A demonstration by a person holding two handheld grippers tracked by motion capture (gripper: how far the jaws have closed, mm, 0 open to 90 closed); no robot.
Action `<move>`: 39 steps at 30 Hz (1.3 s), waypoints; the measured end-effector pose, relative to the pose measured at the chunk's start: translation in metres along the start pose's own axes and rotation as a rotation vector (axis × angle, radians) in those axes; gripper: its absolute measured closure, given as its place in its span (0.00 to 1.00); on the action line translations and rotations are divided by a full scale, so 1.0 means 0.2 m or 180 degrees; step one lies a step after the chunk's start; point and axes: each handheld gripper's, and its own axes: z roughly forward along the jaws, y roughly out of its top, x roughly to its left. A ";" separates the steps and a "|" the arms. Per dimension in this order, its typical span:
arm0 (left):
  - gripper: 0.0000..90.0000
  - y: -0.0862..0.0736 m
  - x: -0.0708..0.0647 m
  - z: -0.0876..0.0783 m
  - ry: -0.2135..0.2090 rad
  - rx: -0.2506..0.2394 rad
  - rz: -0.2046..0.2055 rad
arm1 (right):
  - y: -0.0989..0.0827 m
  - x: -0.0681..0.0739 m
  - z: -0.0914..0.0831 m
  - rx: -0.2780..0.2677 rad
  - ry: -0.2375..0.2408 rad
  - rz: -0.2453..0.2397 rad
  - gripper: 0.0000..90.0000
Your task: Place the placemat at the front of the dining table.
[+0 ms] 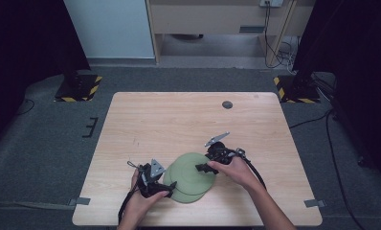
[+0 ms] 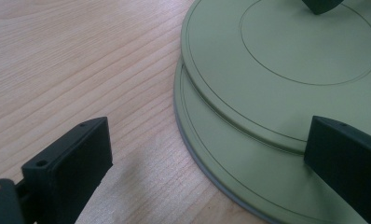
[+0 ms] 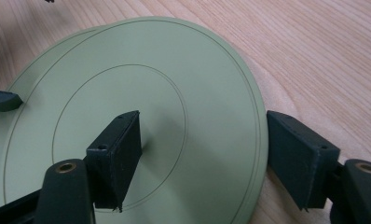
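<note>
Two pale green plates lie stacked and offset on the wooden table [image 1: 179, 120]: the upper plate [image 1: 194, 165] [image 2: 291, 60] [image 3: 197, 70] sits shifted to the right over the lower plate [image 1: 186, 194] [image 2: 221, 154]. My left gripper [image 1: 167, 186] [image 2: 211, 140] is open at the stack's left edge, one jaw over bare wood and the other over the lower plate's rim. My right gripper [image 1: 203, 167] [image 3: 204, 133] is open across the upper plate's right rim. One of its jaws rests over the plate's middle and the other stands just outside the edge.
A small grey disc [image 1: 227, 104] is set into the table near its far edge. Two dark stands on hazard-striped bases [image 1: 78, 88] [image 1: 294, 88] sit on the floor beyond the far corners. Cables [image 1: 332, 143] trail along the right.
</note>
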 end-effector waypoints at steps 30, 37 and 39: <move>0.00 0.00 0.00 0.00 0.0010 0.0006 -0.0019 | -0.05 0.03 -0.11 -0.0615 -0.0409 -0.0058 0.90; 0.00 0.00 0.00 0.00 0.0016 -0.0003 -0.0029 | -0.04 0.04 -0.13 -0.0658 -0.0422 -0.0137 0.95; 0.00 -0.01 0.00 0.00 0.0013 -0.0013 -0.0037 | -0.04 0.05 -0.14 -0.0682 -0.0433 -0.0165 0.96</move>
